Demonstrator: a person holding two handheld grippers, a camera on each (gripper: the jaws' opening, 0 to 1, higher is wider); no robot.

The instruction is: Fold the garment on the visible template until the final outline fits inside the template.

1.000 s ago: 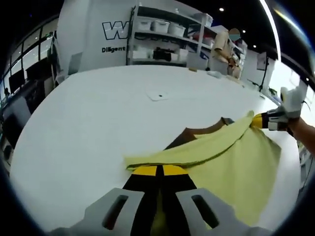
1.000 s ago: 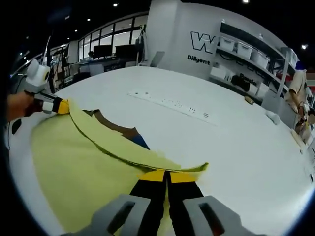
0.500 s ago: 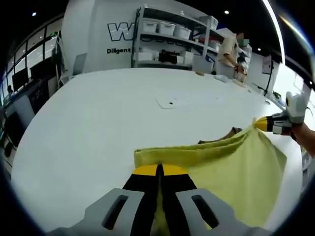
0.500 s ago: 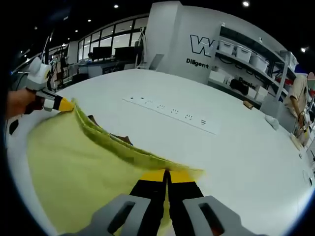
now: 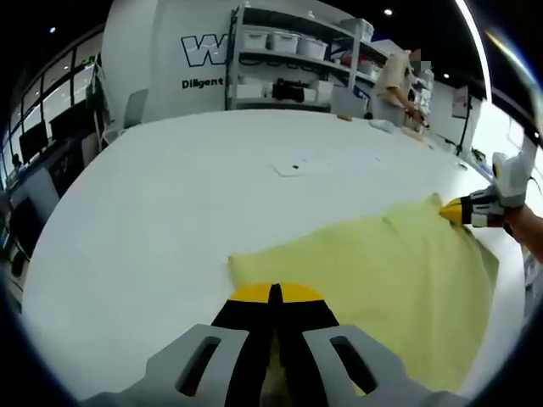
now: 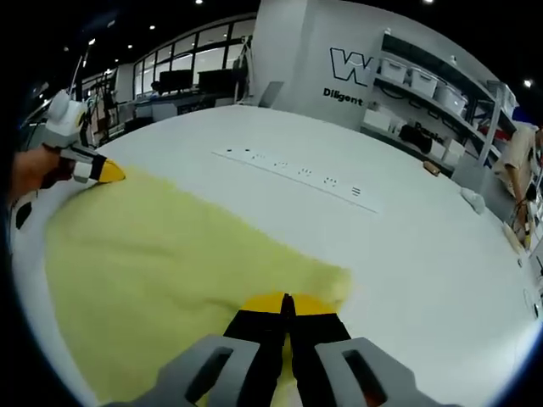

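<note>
While the yellow garment [image 5: 382, 271] is spread flat over the white table [image 5: 153, 220], one of its corners is pinched between the closed jaws of the left gripper [image 5: 273, 294], whose yellow tips are pressed together at the cloth's near edge in the left gripper view. In that same view the right gripper [image 5: 450, 211] is seen at the far right, its yellow tip set against the opposite corner of the cloth and gripped by a person's hand [image 5: 522, 227]. In the right gripper view the garment [image 6: 170, 263] is laid out as a broad, smooth sheet on the table [image 6: 407, 246], and its near corner is clamped by the right gripper [image 6: 287, 303], whose jaws are drawn tight together. The left gripper [image 6: 109, 172] is seen there at the far left, its yellow tip resting on the distant corner of the cloth, with a hand [image 6: 34, 174] behind it. A row of small dark marks [image 6: 293, 174] is printed on the table beyond the cloth. Shelves with bins [image 5: 288, 68] are seen against the back wall, and a person [image 5: 399, 80] is standing beside them.
</note>
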